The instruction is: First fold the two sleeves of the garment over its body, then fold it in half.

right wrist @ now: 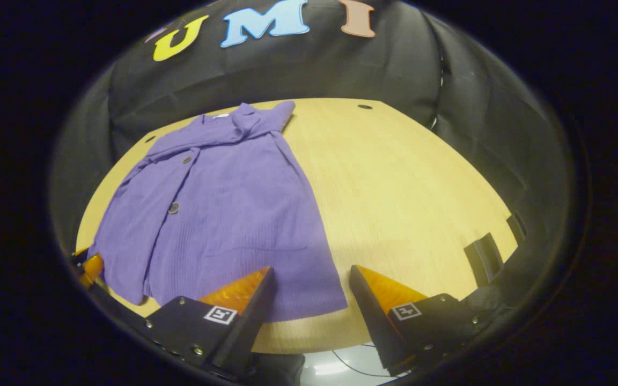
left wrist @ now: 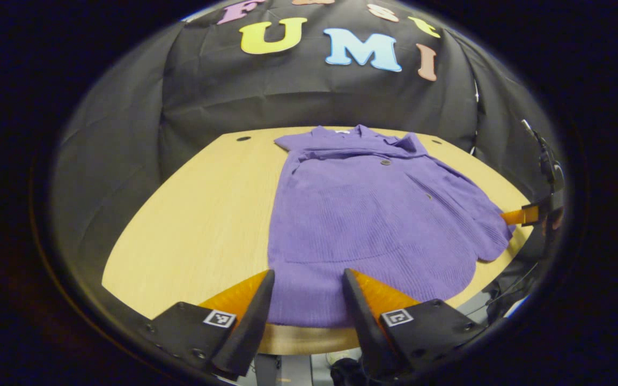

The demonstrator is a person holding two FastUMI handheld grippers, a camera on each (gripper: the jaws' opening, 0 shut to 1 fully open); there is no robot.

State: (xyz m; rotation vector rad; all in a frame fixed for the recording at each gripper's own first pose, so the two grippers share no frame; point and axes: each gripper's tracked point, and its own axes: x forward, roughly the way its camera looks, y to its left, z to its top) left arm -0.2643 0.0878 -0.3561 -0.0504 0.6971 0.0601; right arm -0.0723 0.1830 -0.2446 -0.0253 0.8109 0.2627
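A purple buttoned garment point(left wrist: 362, 214) lies flat on the wooden table point(left wrist: 207, 214), collar at the far end and hem towards me. No sleeve sticks out sideways; layers of cloth lie folded over its body. My left gripper point(left wrist: 308, 273) is open, low over the near hem, with cloth showing between its fingers. In the right gripper view the garment point(right wrist: 218, 214) sits left of centre. My right gripper point(right wrist: 310, 269) is open at the hem's near right corner. An orange finger of the right gripper point(left wrist: 521, 215) shows at the garment's right edge. The left gripper's orange finger point(right wrist: 92, 266) shows at the far left.
Bare tabletop point(right wrist: 405, 187) stretches to the right of the garment. Two black blocks point(right wrist: 483, 257) sit at the table's right edge. Small dark holes point(right wrist: 365, 106) mark the far corners. A stand with cables point(left wrist: 547, 158) rises beyond the right edge. Black cloth walls surround the table.
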